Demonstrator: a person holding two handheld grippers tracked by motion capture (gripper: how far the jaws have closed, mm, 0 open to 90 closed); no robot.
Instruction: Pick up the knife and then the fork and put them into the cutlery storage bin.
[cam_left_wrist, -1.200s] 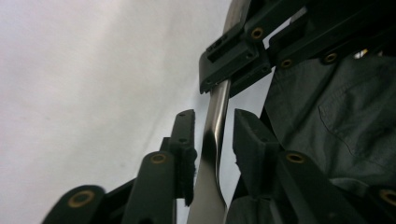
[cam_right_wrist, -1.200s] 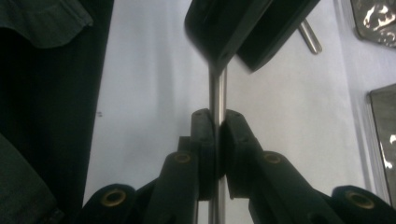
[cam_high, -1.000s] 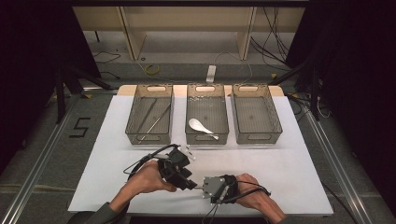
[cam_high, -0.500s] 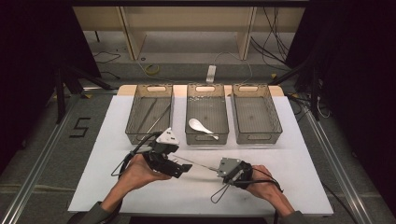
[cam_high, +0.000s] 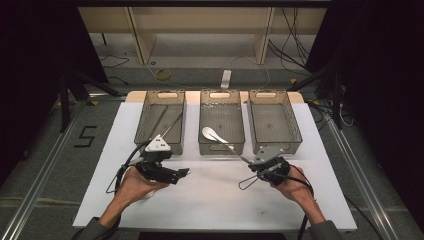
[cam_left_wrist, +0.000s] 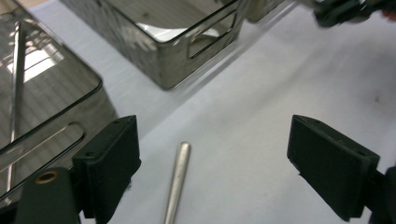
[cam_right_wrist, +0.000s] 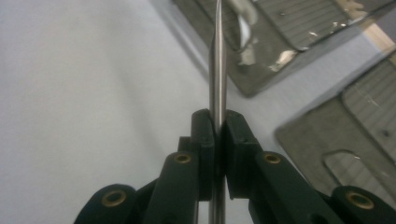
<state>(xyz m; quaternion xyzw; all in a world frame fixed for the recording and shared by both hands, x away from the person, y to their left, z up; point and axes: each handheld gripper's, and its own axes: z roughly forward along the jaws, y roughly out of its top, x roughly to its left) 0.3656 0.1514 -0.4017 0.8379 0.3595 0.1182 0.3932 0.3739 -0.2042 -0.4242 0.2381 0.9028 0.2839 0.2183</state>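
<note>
**Right gripper carrying a metal rod; left gripper released**

The right gripper (cam_right_wrist: 218, 122) is pinched tight on the metal rod (cam_right_wrist: 217, 70), whose tapered tip points over the near wall of the middle bin (cam_high: 221, 149). Recommended: keep the pinch firm and lift the tip clear of the rim before placing. The left gripper (cam_left_wrist: 219, 158) has just been opening, and its jaws stand wide, with a second rod (cam_left_wrist: 180, 177) lying untouched on the table between them.

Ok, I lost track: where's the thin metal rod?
High view, right side: the metal rod is clamped in the right gripper, pointing at the middle tray.
</note>
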